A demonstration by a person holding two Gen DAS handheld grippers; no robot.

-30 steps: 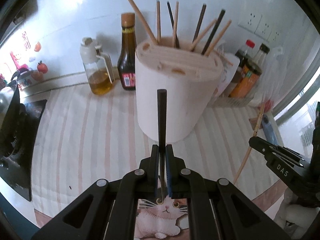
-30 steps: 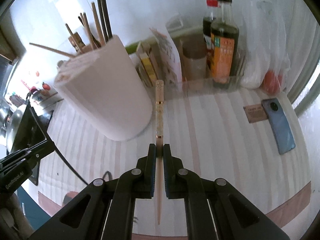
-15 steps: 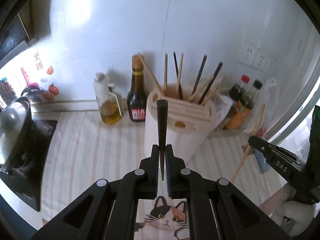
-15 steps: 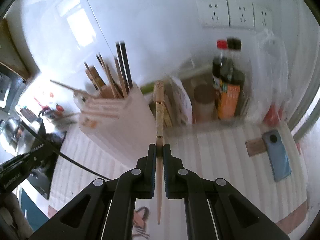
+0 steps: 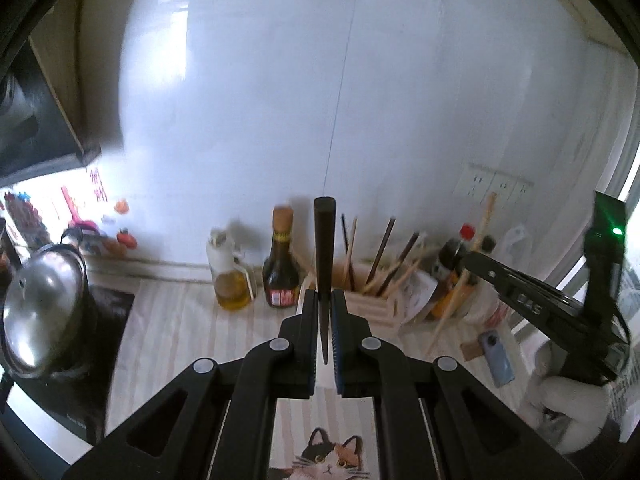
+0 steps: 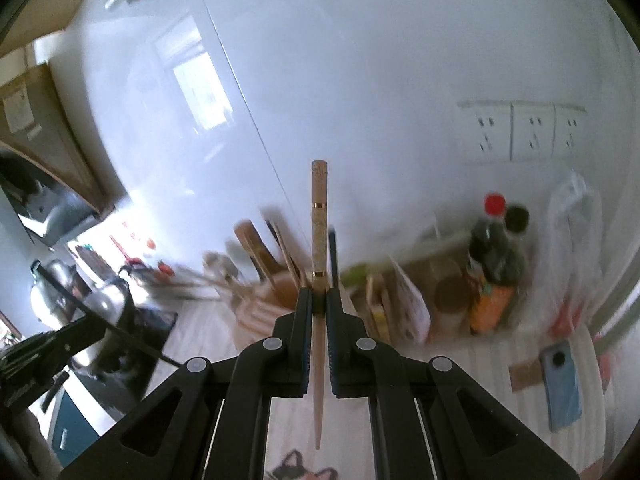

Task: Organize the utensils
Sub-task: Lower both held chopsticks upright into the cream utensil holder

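My left gripper point(image 5: 325, 300) is shut on a black chopstick point(image 5: 323, 248) that points up and forward. My right gripper point(image 6: 319, 300) is shut on a light wooden chopstick point(image 6: 319, 224) with gold bands. Both are held high above the counter. The pale wooden utensil holder point(image 5: 372, 296) stands far below by the wall with several chopsticks in it; it shows blurred in the right wrist view point(image 6: 260, 312). In the left wrist view the right gripper point(image 5: 520, 300) with its wooden chopstick point(image 5: 464, 280) is at the right. The left gripper point(image 6: 52, 352) shows at the lower left of the right wrist view.
An oil jug point(image 5: 230, 276) and a dark sauce bottle point(image 5: 281, 264) stand left of the holder. More bottles point(image 6: 496, 268), a plastic bag point(image 6: 576, 240) and a blue phone point(image 6: 560, 388) are right. A steel pot point(image 5: 40, 304) sits on a stove left. A cat mat point(image 5: 328, 456) lies near.
Both grippers have risen well above the counter and pulled back from the holder, each still holding its chopstick. The holder now looks much smaller and lower in both views.
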